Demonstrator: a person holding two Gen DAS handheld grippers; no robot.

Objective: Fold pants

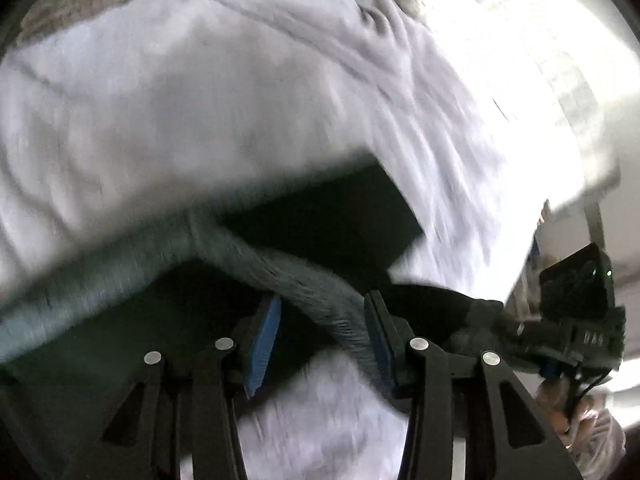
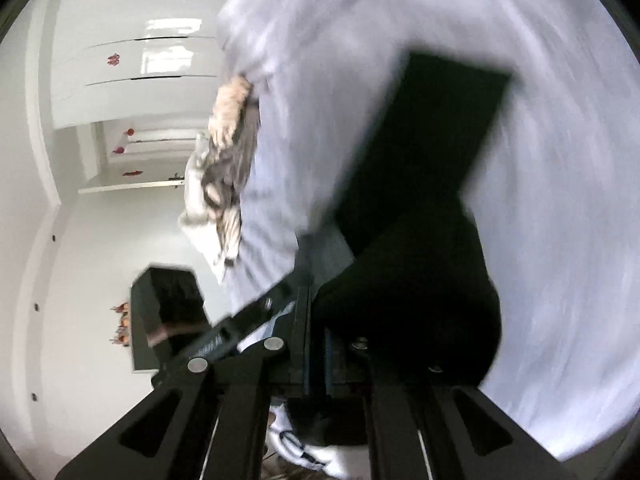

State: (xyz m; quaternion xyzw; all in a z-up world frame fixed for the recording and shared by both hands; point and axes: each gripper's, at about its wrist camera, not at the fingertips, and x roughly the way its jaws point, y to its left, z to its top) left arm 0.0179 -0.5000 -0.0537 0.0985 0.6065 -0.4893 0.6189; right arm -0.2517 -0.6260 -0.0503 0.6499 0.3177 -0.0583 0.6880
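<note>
White sheet [image 1: 200, 100] covers the bed; dark pants [image 1: 320, 216] lie across it.
Left gripper [image 1: 320, 332] straddles the ribbed grey waistband [image 1: 280, 276], pad contact unclear; right gripper [image 2: 316, 360] clamped shut on the pants' black cloth.

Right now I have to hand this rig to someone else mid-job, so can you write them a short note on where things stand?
Left gripper: blue pads on either side of the grey ribbed waistband of the dark pants; the right pad touches it, the left stands off, so no firm pinch yet.
Right gripper: jaws shut, dark cloth of the pants at its tips; blur hides whether it is actually pinched.
Pants lie on the pale lilac sheet, one squared dark panel spread flat.
Done: waistband end reached.
Left: secure both grips, then fold. How far the fold has got cannot be told from these views.
</note>
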